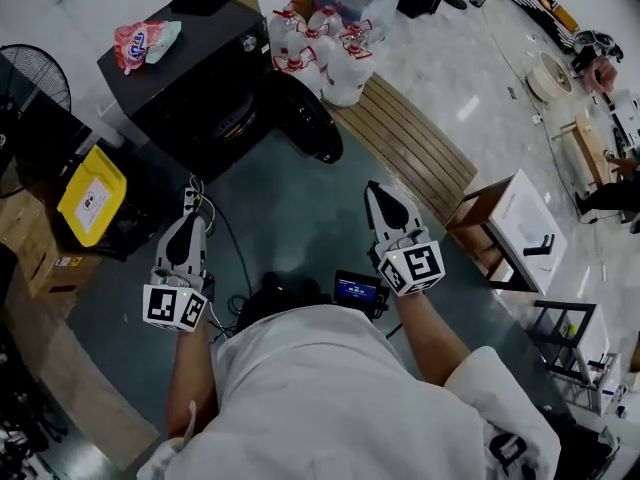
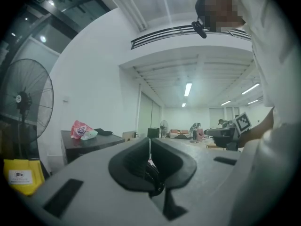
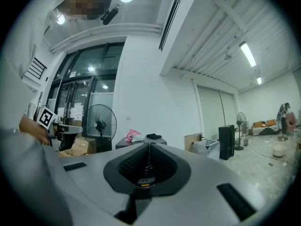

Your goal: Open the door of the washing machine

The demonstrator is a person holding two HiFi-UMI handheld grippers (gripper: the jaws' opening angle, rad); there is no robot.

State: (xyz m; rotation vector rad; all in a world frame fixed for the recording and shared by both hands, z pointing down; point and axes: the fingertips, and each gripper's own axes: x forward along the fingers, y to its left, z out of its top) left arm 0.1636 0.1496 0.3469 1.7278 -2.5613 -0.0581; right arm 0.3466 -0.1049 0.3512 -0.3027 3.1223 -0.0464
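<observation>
Left gripper (image 1: 188, 202) and right gripper (image 1: 375, 192) both clenched, empty; both well short of washing machine (image 1: 185, 73); its door (image 1: 312, 120) swung open.

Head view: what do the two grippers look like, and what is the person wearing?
The left gripper and right gripper are tapered light-grey shells with black inlays, each carrying a white cube with black square markers. The person wears a white top.

From the head, steeply down, close above left claw (image 1: 188, 213), right claw (image 1: 373, 188) and washing machine (image 1: 205, 88). From each claw, low and level along itself, wide-angle. Shared by all three: pink bag (image 1: 145, 43) atop the machine, standing fan (image 1: 35, 83).
</observation>
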